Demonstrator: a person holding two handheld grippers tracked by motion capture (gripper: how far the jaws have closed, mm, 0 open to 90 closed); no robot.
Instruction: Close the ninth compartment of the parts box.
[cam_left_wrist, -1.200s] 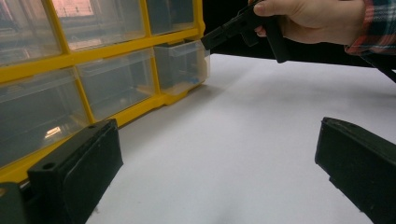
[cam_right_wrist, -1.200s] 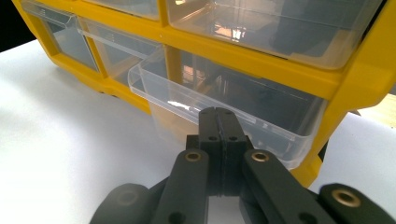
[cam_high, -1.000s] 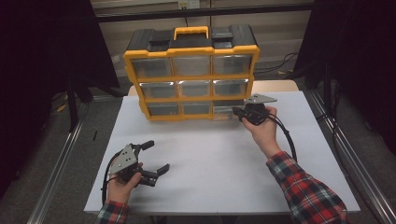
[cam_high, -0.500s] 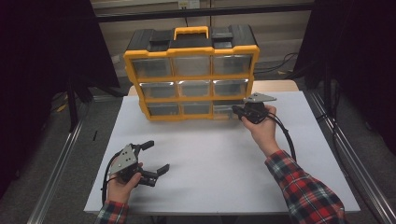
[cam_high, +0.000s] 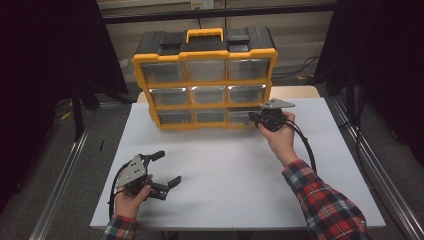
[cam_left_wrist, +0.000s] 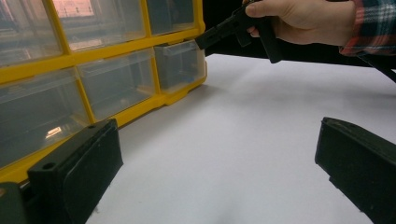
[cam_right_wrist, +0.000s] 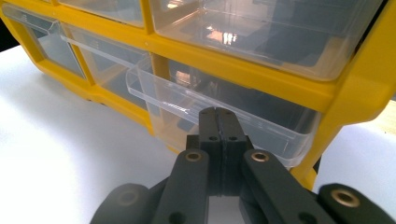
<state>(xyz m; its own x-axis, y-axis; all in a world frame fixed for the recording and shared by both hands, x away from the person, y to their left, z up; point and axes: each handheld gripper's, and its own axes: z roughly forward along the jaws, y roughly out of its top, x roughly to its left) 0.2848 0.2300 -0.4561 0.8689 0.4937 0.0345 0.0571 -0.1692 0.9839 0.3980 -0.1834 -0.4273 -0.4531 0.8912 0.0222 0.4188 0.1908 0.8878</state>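
While shut tight, right gripper (cam_right_wrist: 218, 116) at bottom right drawer (cam_right_wrist: 224, 114); left gripper (cam_high: 161, 169) wide open, empty.

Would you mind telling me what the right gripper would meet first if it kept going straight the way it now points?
Most likely the clear bottom-right drawer of the yellow organizer. The right gripper, jaws shut, points right at that drawer's front lip, which stands slightly pulled out. Whether the tips already touch it is hard to tell.
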